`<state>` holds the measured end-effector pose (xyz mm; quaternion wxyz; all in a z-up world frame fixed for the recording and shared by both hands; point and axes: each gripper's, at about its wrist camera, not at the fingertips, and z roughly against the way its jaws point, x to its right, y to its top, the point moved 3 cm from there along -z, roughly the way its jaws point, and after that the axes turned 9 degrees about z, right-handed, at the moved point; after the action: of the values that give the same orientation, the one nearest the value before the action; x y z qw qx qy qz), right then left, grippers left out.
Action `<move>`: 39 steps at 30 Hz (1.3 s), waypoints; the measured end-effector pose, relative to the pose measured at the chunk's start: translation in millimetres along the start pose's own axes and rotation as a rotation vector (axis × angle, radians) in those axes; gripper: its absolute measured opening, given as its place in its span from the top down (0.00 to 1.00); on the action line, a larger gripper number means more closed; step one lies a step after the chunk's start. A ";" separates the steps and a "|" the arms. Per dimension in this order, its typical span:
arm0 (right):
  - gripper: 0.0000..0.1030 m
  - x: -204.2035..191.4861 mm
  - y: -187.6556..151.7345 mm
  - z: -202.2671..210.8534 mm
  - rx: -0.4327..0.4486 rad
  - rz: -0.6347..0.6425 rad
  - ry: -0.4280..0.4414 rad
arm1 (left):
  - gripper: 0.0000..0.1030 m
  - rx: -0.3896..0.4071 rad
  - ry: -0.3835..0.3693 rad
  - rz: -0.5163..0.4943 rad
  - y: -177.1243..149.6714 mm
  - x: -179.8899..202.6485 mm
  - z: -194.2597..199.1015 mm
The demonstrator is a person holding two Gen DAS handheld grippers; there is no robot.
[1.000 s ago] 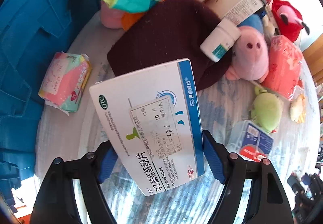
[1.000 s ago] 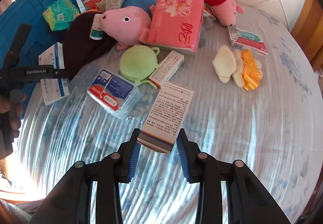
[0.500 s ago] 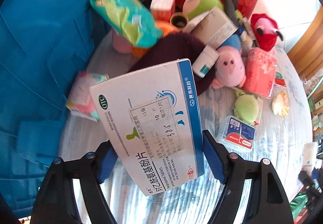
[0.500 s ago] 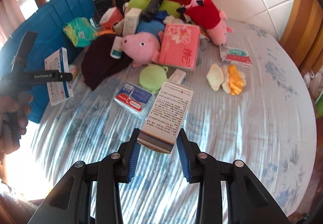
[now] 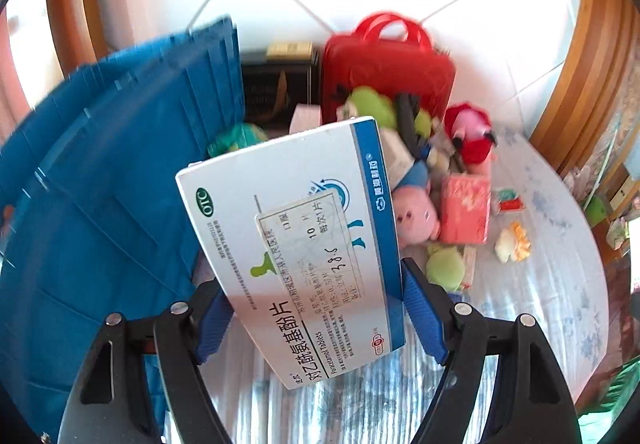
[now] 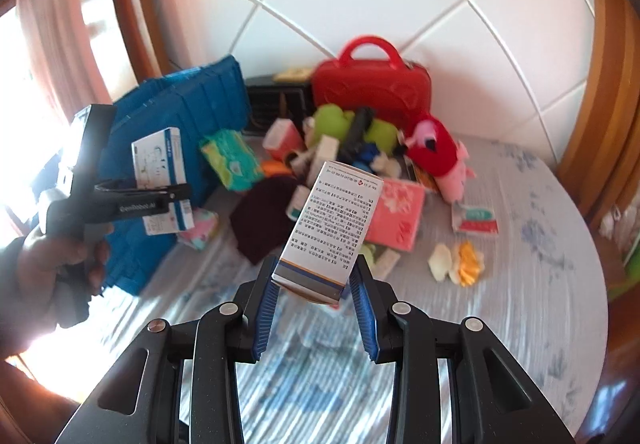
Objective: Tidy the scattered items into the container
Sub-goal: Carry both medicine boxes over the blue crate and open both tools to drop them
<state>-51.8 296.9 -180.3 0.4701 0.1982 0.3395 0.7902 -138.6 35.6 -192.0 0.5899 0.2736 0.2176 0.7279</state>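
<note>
The blue crate (image 6: pixel 176 148) stands at the far left edge of the table (image 6: pixel 520 304), on the left hand's side, and it seems to be the container for the task; its opening is not visible in either view. From the left gripper (image 5: pixel 316 308) the crate wall fills the whole left side and is very near. This gripper pinches a white and blue tablet box (image 5: pixel 296 244) across its short side, so the long axis of the box points forward and up, away from the jaws. The right gripper (image 6: pixel 316 296) is farther from the crate, well to its right. It pinches a smaller medicine box (image 6: pixel 332 224), also standing lengthwise, forward from the jaws. I judge the left gripper should reach the crate first, moving to its left.
</note>
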 end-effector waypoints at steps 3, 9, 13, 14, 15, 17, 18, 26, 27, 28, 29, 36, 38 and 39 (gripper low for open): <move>0.66 -17.3 21.5 9.6 0.037 0.020 0.000 | 0.26 0.034 -0.036 -0.002 14.5 -5.4 16.7; 0.66 -57.8 57.8 18.8 0.085 0.035 -0.007 | 0.26 0.103 -0.116 -0.017 47.2 -25.2 59.1; 0.66 -89.5 77.7 18.7 0.108 0.032 0.000 | 0.26 0.137 -0.152 -0.007 70.9 -51.1 84.6; 0.66 -97.7 83.2 18.4 0.113 0.032 0.004 | 0.26 0.150 -0.162 0.000 76.4 -58.5 91.1; 0.66 -108.4 89.7 18.0 0.118 0.038 0.007 | 0.26 0.164 -0.172 0.008 82.5 -67.6 99.0; 0.66 -126.0 100.7 17.5 0.127 0.051 0.012 | 0.26 0.188 -0.187 0.024 93.1 -85.2 113.1; 0.66 -136.5 107.8 17.4 0.135 0.056 0.018 | 0.26 0.201 -0.191 0.034 98.1 -95.3 120.1; 0.66 -214.3 155.7 7.7 0.164 0.138 0.067 | 0.26 0.268 -0.193 0.122 120.5 -180.9 159.7; 0.66 -225.7 161.6 4.0 0.165 0.150 0.078 | 0.26 0.275 -0.188 0.129 121.5 -191.0 163.3; 0.66 -235.9 166.2 0.9 0.164 0.162 0.088 | 0.26 0.283 -0.180 0.137 121.6 -201.2 165.9; 0.66 -245.3 170.3 -2.4 0.164 0.172 0.096 | 0.26 0.288 -0.169 0.147 122.1 -214.6 169.5; 0.66 -320.7 190.9 -24.7 0.167 0.244 0.185 | 0.26 0.301 -0.103 0.201 115.4 -290.1 179.0; 0.66 -341.0 194.8 -29.7 0.169 0.260 0.209 | 0.26 0.304 -0.075 0.202 113.0 -307.0 180.7; 0.66 -351.8 196.4 -32.2 0.170 0.267 0.222 | 0.26 0.303 -0.066 0.206 112.2 -314.8 181.2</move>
<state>-23.1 -87.4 -58.5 0.3022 0.1921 0.4254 0.8311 -54.3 -296.8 -27.9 0.4711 0.4039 0.2764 0.7339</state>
